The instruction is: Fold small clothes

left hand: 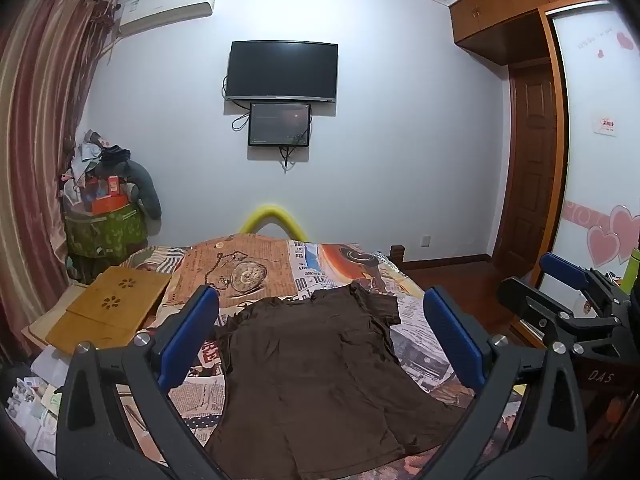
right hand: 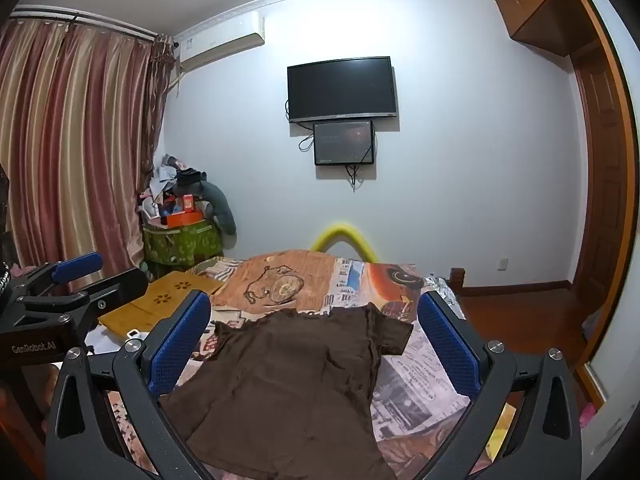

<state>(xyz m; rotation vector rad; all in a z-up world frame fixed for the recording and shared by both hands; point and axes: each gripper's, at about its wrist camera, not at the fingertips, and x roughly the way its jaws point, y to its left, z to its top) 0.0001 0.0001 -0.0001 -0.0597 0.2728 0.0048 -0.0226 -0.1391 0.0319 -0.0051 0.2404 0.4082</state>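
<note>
A dark brown short-sleeved shirt (left hand: 312, 368) lies spread flat on the bed, collar away from me, hem toward me; it also shows in the right wrist view (right hand: 288, 380). My left gripper (left hand: 320, 300) is open and empty, held above the near part of the shirt. My right gripper (right hand: 316, 304) is open and empty too, hovering over the shirt a little to the right. The right gripper shows at the right edge of the left wrist view (left hand: 576, 296). The left gripper shows at the left edge of the right wrist view (right hand: 76, 276).
The bed (left hand: 256, 264) has a newspaper-print cover. A wooden lap tray (left hand: 112, 308) lies at its left side. A green basket of clutter (left hand: 104, 228) stands by the curtain. A wooden wardrobe and door (left hand: 532, 168) are at the right. A television (left hand: 282, 70) hangs on the far wall.
</note>
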